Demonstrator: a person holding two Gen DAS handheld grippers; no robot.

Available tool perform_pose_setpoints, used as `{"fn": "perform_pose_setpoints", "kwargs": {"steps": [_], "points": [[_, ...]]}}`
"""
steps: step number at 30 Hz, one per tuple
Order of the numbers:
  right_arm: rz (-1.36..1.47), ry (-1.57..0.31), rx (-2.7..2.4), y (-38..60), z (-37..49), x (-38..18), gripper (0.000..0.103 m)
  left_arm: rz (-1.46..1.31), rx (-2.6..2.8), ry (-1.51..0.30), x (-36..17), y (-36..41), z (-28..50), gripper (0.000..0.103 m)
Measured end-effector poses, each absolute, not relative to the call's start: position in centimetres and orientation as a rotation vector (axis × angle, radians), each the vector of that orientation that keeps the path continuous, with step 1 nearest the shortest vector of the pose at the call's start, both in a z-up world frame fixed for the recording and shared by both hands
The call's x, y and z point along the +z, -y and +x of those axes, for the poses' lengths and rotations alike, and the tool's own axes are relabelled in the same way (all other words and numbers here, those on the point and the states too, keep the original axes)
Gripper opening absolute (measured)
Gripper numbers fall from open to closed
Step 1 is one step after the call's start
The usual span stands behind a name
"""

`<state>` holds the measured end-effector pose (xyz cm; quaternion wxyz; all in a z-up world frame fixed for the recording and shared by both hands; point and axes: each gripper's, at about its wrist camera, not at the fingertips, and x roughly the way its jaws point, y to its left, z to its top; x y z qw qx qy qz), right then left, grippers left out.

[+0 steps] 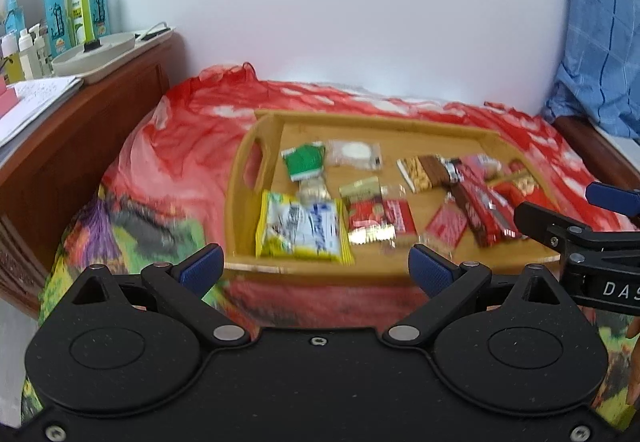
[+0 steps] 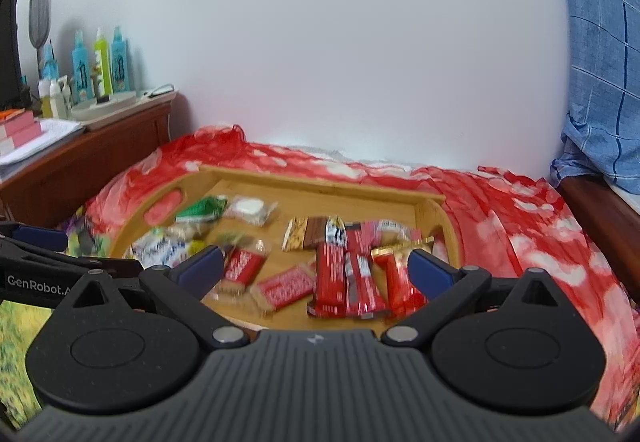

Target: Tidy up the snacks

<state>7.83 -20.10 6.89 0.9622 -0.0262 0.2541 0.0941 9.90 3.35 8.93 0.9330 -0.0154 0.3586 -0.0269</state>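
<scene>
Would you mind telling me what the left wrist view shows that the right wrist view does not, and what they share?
Only the left wrist view shows the whole yellow snack packet at the tray's near left corner, and the right gripper entering from the right edge.

Only the right wrist view shows the grey oval paddle against the wall above the bottles, and the left gripper at the left edge.

Both show the wooden tray of snacks on the red cloth, the green packet, the red bars and the spray bottles. Both sets of jaws are open and empty.
</scene>
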Motion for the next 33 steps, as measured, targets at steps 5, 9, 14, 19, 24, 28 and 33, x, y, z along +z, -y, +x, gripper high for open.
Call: {"fn": "perform_pose_setpoints", "kwargs": {"steps": [5,9,14,19,24,28,33], "points": [[-0.043,-0.550,0.168,20.3,6.8,5.1,0.103,-0.014,-0.053,-0.742,7.5,-2.8,8.5,0.099],[-0.042,-0.590,0.155,20.5,5.8,3.4,0.103,-0.008,-0.052,-0.750,6.5,-2.6,7.6,0.099],[-0.039,-0.628,0.138,21.0,4.7,1.7,0.103,-0.014,-0.047,-0.774,4.9,-2.6,6.6,0.099],[-0.031,-0.657,0.113,21.3,4.0,0.3,0.103,0.000,-0.048,-0.786,3.8,-2.4,6.0,0.099],[-0.007,-0.677,0.084,21.9,3.8,-0.6,0.103,0.011,-0.053,-0.788,3.0,-2.0,5.9,0.099],[0.002,-0.705,0.070,22.1,4.0,-1.5,0.103,0.012,-0.057,-0.791,2.2,-1.7,6.1,0.099],[-0.032,-0.694,0.068,21.6,3.8,-2.0,0.103,0.021,-0.050,-0.793,1.2,-1.3,6.7,0.101]]}}
